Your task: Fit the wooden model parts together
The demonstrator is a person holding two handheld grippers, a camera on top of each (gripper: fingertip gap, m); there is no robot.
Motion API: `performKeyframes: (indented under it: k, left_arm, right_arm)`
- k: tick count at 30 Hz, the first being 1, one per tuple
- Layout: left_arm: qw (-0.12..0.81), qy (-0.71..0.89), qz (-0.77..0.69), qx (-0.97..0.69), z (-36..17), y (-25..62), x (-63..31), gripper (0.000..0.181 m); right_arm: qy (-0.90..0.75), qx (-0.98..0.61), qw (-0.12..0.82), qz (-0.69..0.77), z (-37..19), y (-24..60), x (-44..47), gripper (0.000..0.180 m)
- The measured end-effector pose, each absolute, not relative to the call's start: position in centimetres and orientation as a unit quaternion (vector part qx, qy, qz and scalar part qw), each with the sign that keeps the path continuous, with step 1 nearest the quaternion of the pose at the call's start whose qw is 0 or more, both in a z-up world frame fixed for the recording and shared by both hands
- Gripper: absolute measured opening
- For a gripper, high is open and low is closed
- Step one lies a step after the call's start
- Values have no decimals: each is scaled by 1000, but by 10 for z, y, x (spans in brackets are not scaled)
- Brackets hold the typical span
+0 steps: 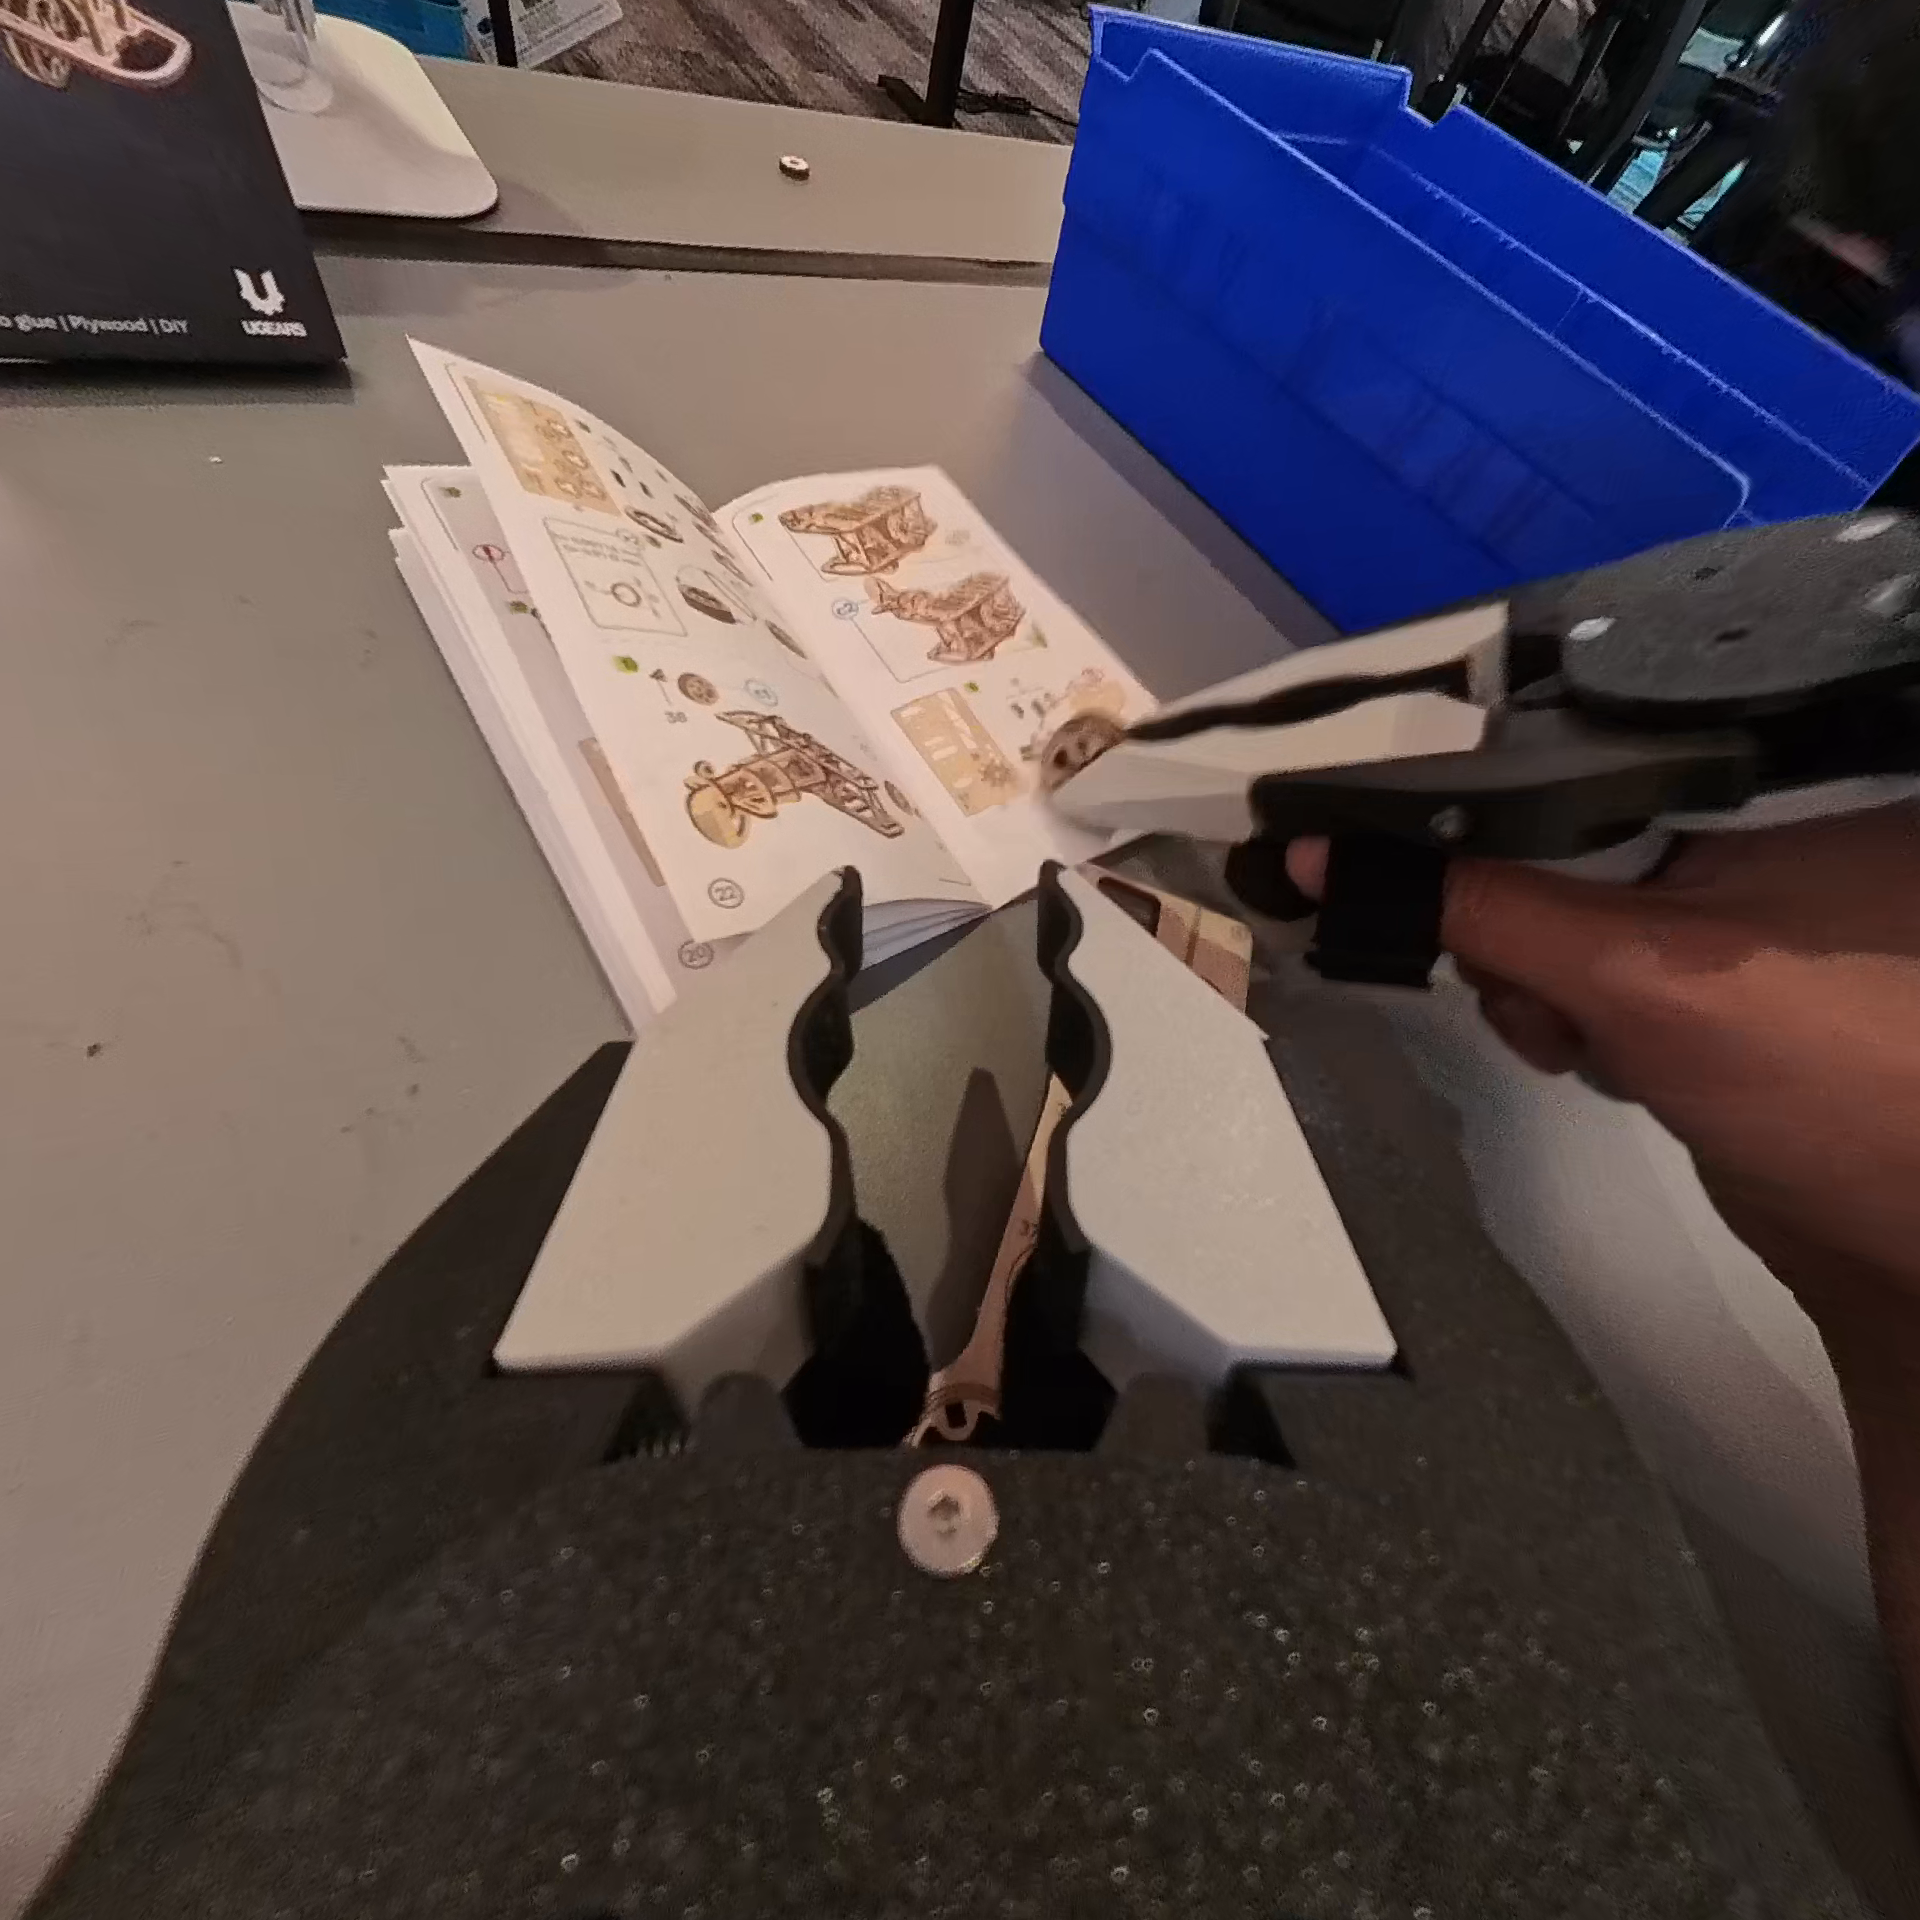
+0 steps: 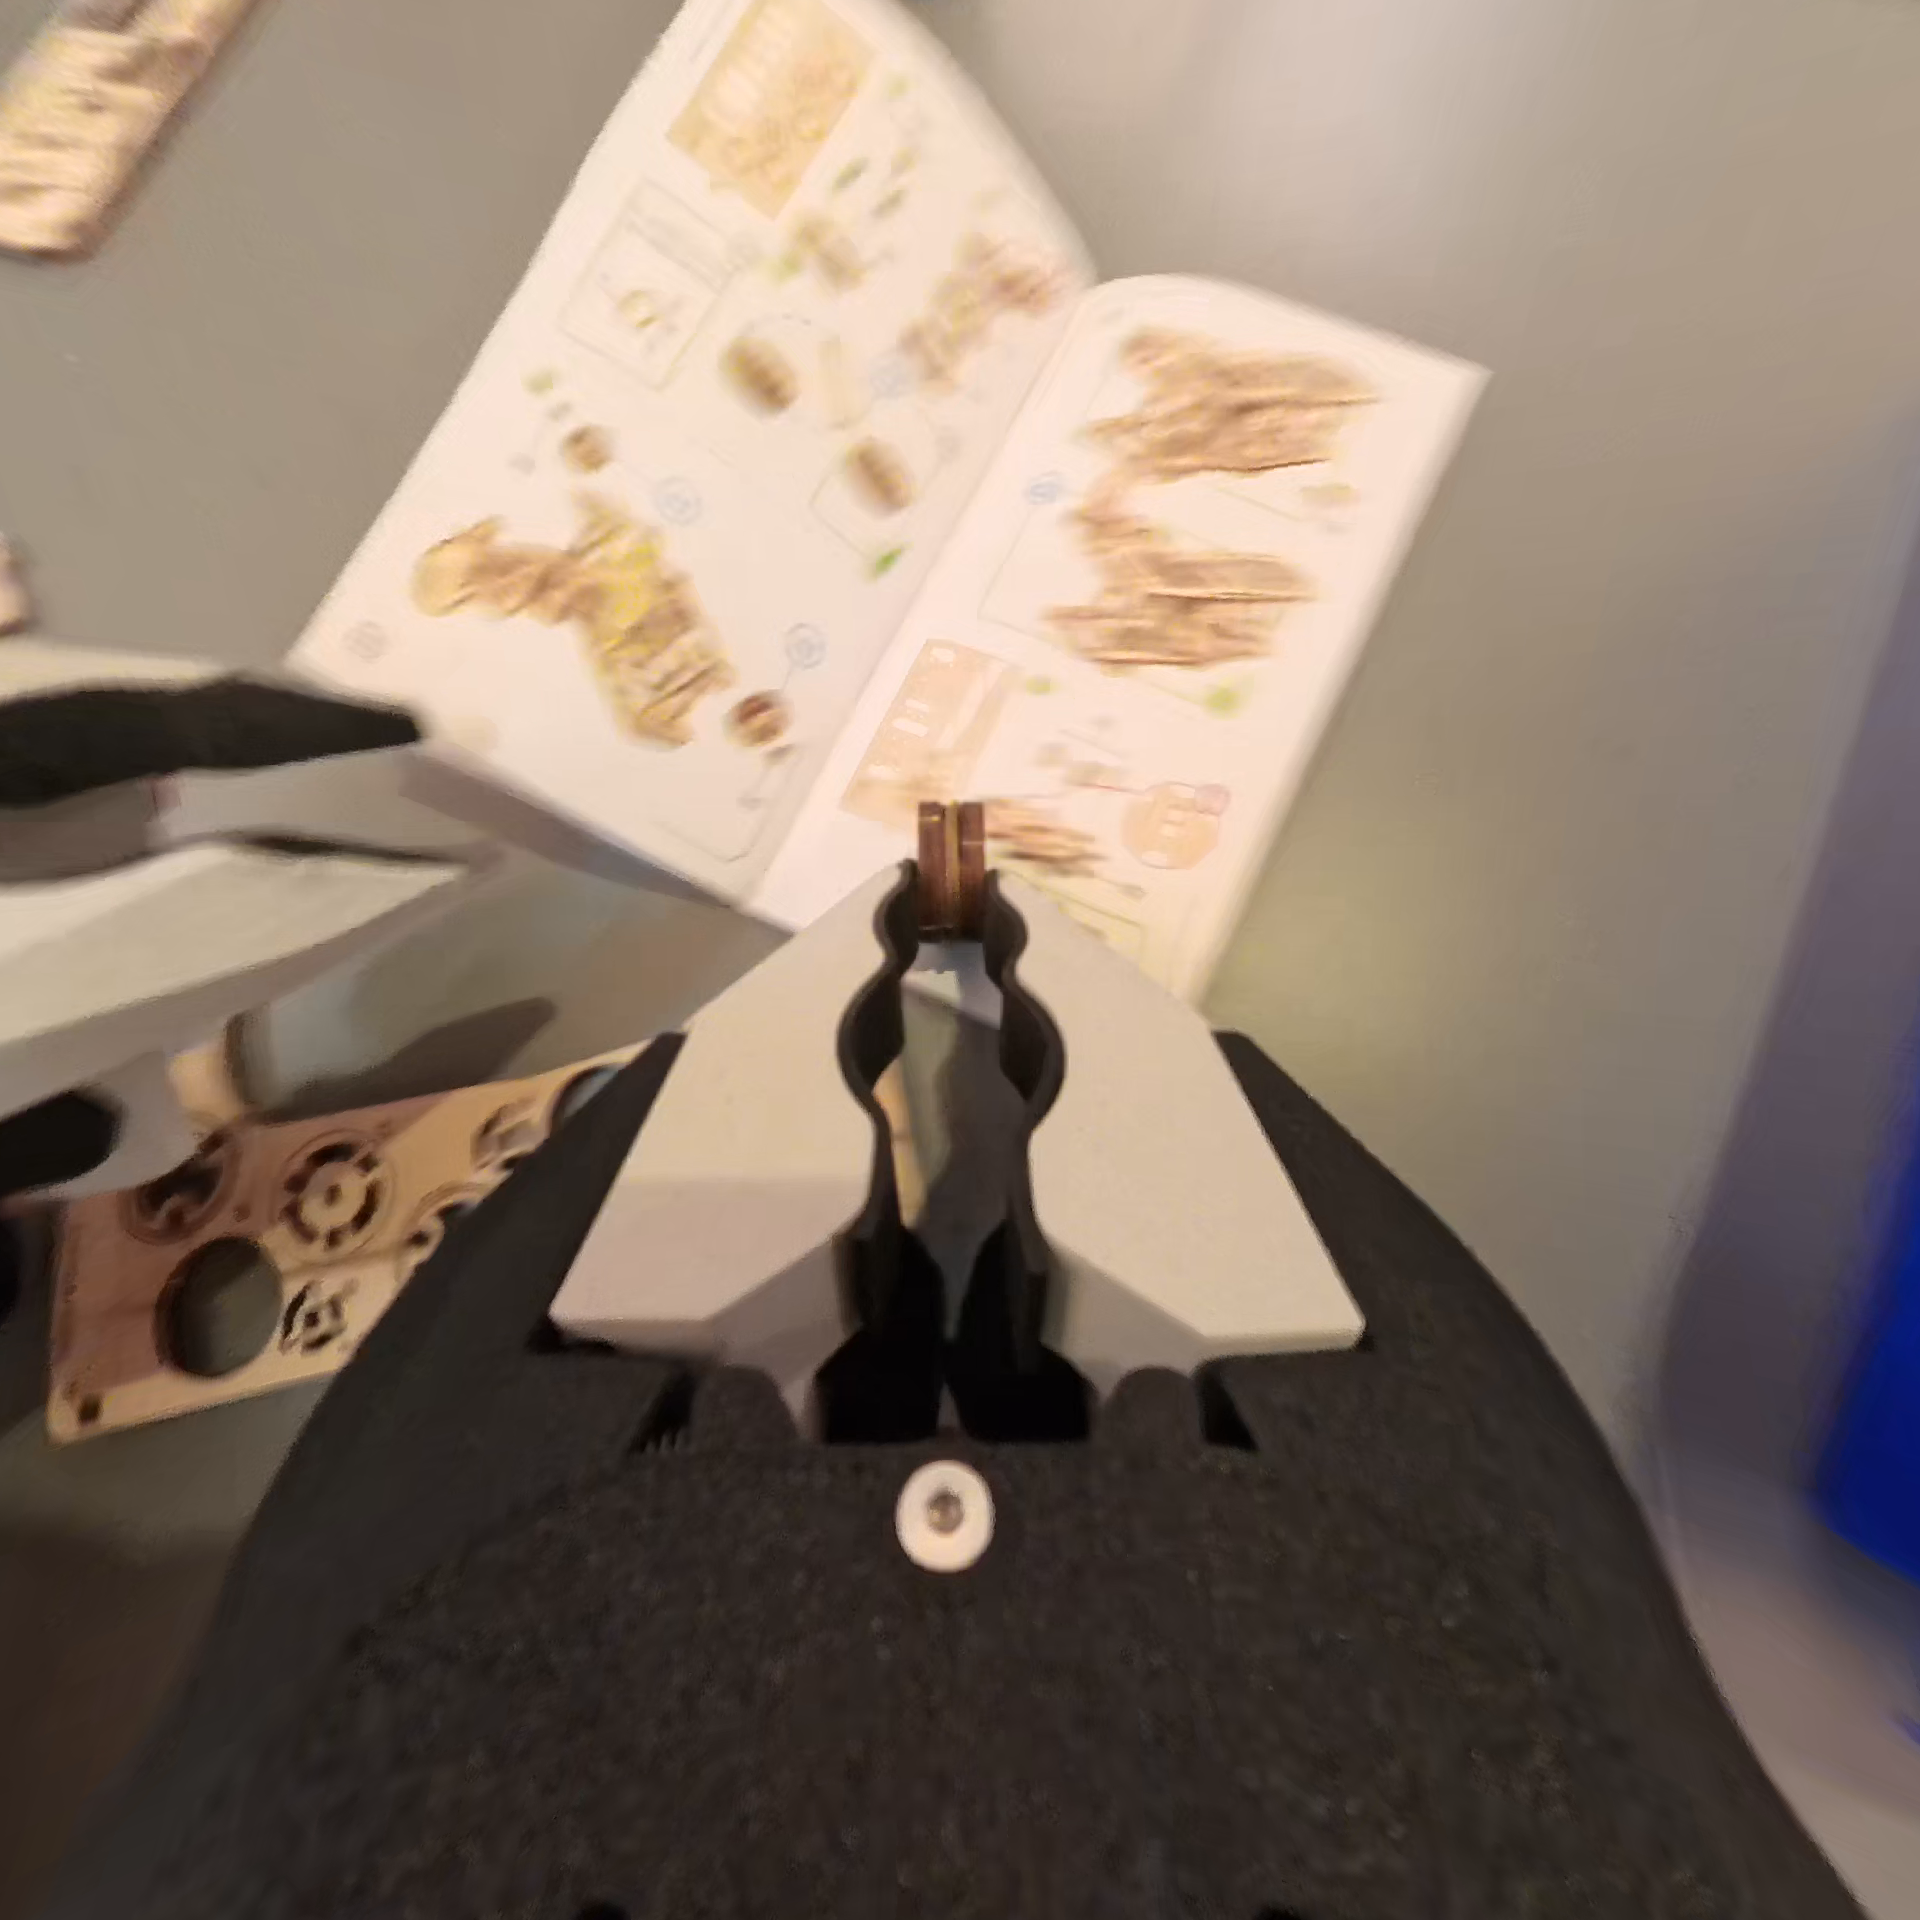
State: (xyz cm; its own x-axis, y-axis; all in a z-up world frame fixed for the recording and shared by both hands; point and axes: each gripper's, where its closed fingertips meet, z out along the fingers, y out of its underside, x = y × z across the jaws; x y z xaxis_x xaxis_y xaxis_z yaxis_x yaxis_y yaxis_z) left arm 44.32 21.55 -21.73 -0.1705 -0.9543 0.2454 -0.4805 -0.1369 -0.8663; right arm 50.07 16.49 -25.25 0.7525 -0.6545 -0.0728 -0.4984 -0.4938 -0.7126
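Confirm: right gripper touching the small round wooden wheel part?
Touching. The right wrist view shows the right gripper with its fingertips clamped on both faces of the small round wooden wheel part, no gap.

Two grippers show: the left gripper [image 1: 948,883] and the right gripper [image 2: 954,883], the second pinching one small wooden wheel [image 2: 952,868]. One instruction booklet [image 1: 727,665] lies open, with one blue bin [image 1: 1351,416], one dark box [image 1: 135,177] and one small wooden ring [image 1: 795,166] on the table. Two wooden part sheets appear in the right wrist view, one punched sheet [image 2: 260,1247] and one blurred sheet [image 2: 94,114], and one hand [image 1: 1621,997] is visible.
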Motion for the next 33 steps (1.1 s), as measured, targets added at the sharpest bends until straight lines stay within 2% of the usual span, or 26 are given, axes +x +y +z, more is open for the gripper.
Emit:
performKeyframes:
  k: [4,6,10,18,22,25,30,33]
  left_arm:
    - [253,605,-468,-592,-217,216,443,31]
    - [254,605,-468,-592,-217,216,443,31]
    - [255,606,-468,-591,-217,216,443,31]
    - [256,607,-468,-589,-216,215,443,31]
    - [262,608,-466,-587,-216,215,443,31]
    - [277,605,-469,-581,-211,216,442,31]
    - [303,598,-489,-558,-192,217,436,31]
    - [322,576,-525,-538,-134,227,421,32]
  right_arm:
    - [376,-786,436,-225,-219,136,530,10]
    - [420,-787,404,-203,-231,122,533,9]
    - [479,-762,398,-175,-241,105,537,9]
    - [493,-778,352,-166,-258,95,536,12]
    - [490,-779,353,-169,-259,96,537,20]
    - [498,-772,356,-172,-257,93,539,33]
    - [498,-739,414,-188,-229,89,545,40]
    - [468,-729,455,-209,-190,89,540,40]
